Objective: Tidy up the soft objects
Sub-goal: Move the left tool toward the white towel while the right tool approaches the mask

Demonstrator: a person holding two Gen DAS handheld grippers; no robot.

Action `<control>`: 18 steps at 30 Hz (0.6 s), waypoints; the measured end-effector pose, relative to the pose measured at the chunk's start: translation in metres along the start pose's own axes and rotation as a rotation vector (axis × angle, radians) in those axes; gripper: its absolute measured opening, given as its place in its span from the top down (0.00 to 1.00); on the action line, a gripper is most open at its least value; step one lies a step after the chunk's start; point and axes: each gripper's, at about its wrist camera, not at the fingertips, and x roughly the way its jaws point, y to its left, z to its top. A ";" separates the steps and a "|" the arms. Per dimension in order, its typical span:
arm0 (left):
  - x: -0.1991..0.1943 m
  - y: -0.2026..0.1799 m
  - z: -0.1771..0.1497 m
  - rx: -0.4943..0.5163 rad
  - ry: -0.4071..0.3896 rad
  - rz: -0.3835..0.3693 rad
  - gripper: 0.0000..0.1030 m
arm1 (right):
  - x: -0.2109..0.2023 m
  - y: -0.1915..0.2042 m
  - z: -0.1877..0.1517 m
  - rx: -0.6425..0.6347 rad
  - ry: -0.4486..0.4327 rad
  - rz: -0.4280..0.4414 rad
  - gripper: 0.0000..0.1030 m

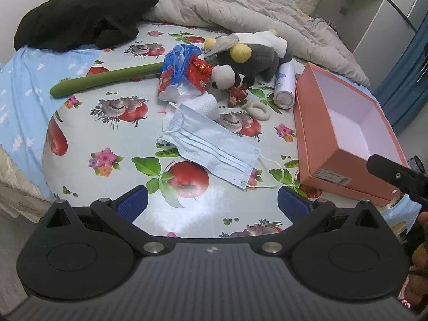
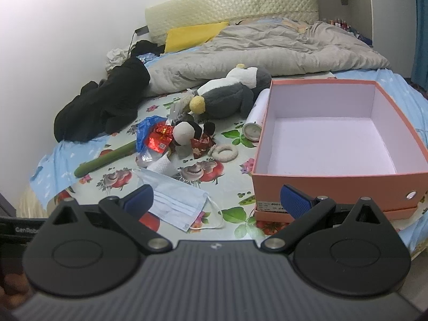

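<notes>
Right wrist view: pink box (image 2: 334, 179) holds nothing; both claws gape, gripping nothing.

1. A grey quilt (image 2: 267, 50) lies crumpled across the bed.
2. A yellow pillow (image 2: 192, 34) rests against the quilted cream headboard (image 2: 230, 2).
3. A white spray can (image 1: 284, 85) lies on the fruit-printed cloth (image 1: 107, 144).
4. Blue curtain (image 1: 401, 85) at the right.
</notes>
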 end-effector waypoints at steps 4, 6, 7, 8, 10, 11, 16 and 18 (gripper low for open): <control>0.007 -0.001 0.000 0.007 0.005 -0.001 0.00 | 0.003 -0.006 -0.002 0.024 -0.007 -0.003 0.00; 0.012 -0.002 -0.003 0.012 0.012 0.004 0.00 | 0.004 -0.012 -0.004 0.043 -0.016 -0.007 0.00; 0.015 -0.001 -0.004 0.011 0.018 0.002 0.00 | 0.004 -0.014 -0.005 0.048 -0.017 -0.008 0.00; 0.018 0.000 -0.005 0.005 0.024 -0.001 0.00 | 0.005 -0.016 -0.006 0.047 -0.015 -0.008 0.00; 0.025 0.002 -0.007 -0.019 0.034 -0.010 0.00 | 0.010 -0.017 -0.008 0.027 -0.008 -0.008 0.00; 0.028 0.003 -0.007 -0.028 0.036 -0.015 0.00 | 0.012 -0.018 -0.009 0.019 -0.008 -0.011 0.00; 0.046 -0.002 -0.005 -0.063 0.028 -0.003 0.00 | 0.023 -0.032 -0.007 0.041 -0.013 -0.011 0.00; 0.054 -0.007 -0.002 -0.083 0.029 -0.003 0.00 | 0.028 -0.039 -0.005 0.056 -0.011 -0.005 0.00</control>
